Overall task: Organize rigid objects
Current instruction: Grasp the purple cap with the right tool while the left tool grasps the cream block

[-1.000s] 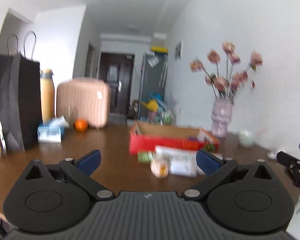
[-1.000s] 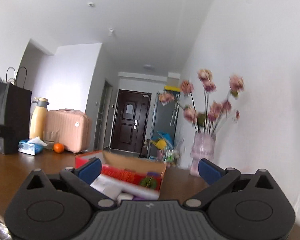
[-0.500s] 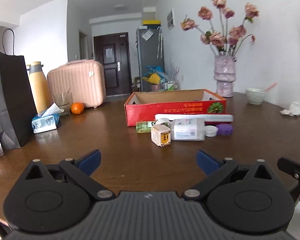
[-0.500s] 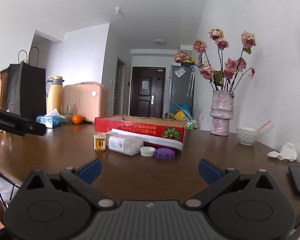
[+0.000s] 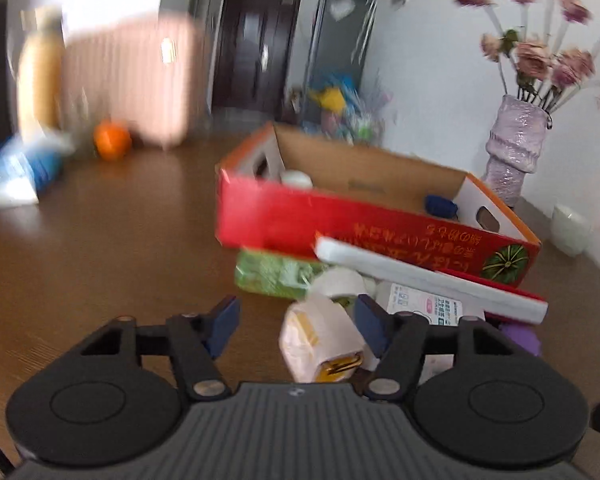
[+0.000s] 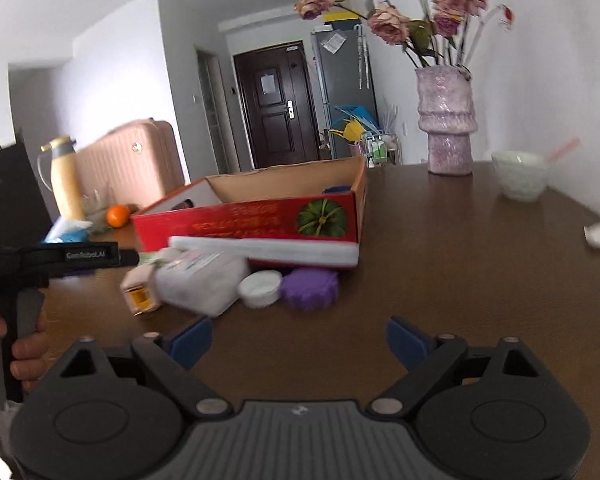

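1. The left gripper [image 5: 296, 322] had swept in close; its jaws were closing around a small carton [image 5: 320, 340], not yet pinching.
2. The right gripper [image 6: 298, 338], spread but closing on nothing, had neared the lids [image 6: 260, 289] ahead.
3. The box [image 5: 284, 216] lay beyond both.

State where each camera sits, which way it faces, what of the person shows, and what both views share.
Left wrist: on the left gripper, jaws closing, looking down at a small cream bottle between its pads; no body part visible.
Right wrist: on the right gripper, jaws closing with only table between them, facing the clutter; a hand shows at left.
Shared: the red box, vase.
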Tool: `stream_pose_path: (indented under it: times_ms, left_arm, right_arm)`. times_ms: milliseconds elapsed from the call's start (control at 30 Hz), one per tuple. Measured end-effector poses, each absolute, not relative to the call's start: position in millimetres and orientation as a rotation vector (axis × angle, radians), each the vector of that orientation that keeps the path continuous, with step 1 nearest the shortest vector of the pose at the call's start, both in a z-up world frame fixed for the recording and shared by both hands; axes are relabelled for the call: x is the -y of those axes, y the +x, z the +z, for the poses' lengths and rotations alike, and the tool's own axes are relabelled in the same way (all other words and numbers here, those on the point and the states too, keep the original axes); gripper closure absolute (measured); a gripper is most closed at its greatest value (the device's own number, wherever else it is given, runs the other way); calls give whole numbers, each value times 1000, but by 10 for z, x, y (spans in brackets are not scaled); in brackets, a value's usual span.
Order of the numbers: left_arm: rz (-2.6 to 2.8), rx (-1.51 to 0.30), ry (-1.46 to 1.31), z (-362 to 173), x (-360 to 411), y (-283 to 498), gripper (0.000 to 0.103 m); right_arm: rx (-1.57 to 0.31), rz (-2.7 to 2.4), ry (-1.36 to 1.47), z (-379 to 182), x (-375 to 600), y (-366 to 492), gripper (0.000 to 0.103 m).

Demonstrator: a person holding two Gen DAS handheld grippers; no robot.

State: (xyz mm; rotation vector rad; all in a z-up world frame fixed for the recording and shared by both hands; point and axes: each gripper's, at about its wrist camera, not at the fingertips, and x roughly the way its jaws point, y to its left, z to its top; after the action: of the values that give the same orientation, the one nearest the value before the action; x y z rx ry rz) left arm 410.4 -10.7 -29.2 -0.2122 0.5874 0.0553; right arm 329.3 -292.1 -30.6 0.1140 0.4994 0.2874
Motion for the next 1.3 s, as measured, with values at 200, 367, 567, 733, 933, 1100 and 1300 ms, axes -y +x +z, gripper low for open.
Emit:
stream_pose_path:
  times_ms: [200, 367, 567, 733, 933, 1100, 1300]
  left_arm:
    - [-45, -662, -219, -469, 44, 4196, 55]
    - [-81, -657, -180, -470, -165, 4110, 62]
    - [-121, -635, -171, -482, -128, 4174, 70]
    - [-133, -618, -204, -389, -250, 3939, 71]
    - [-92, -555, -123, -244, -274, 3245, 72]
    - [-95, -544, -109, -179, -247, 2705, 71]
    - [-68, -426, -102, 45, -305, 2025, 71]
  right_arm:
    - [-569, 282, 27, -359, 2774, 3996, 26]
    - [-622, 266, 25, -495, 2727, 4329, 33]
    - [-657, 296, 25, -536, 2662, 4486, 38]
    - [-660, 288, 10, -521, 2578, 4455, 52]
    - [-662, 232, -44, -448, 2532, 4014, 52]
    - [-635, 192, 5, -371, 2573, 3454, 52]
    - [-487, 221, -33, -18, 2418, 2668, 52]
